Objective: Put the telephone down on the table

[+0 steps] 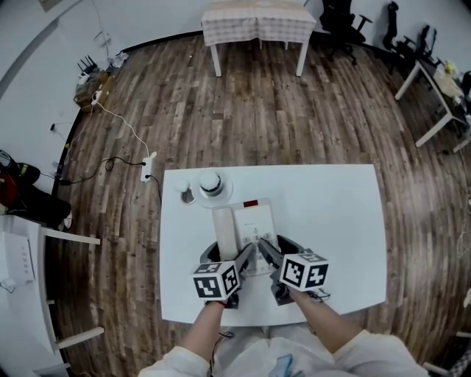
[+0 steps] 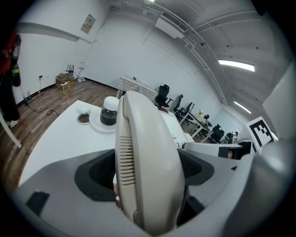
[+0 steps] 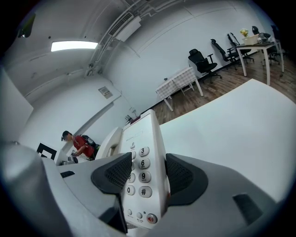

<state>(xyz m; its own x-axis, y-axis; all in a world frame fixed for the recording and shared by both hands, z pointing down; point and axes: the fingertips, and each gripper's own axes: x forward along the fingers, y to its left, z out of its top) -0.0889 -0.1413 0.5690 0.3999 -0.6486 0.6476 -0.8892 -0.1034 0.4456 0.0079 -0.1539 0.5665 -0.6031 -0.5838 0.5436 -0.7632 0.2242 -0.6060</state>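
Note:
A cream telephone lies near the front of the white table. Its handset sits along the left of the keypad base. My left gripper is shut on the handset, which fills the left gripper view between the dark pads. In the right gripper view my right gripper is shut on the base, pads pressed to both sides beside the number keys. I cannot tell whether the phone touches the tabletop.
A dark jar with a white lid stands on a saucer behind the phone, a small white cup to its left. A cloth-covered table and office chairs stand far back. A person in red is at the room's side.

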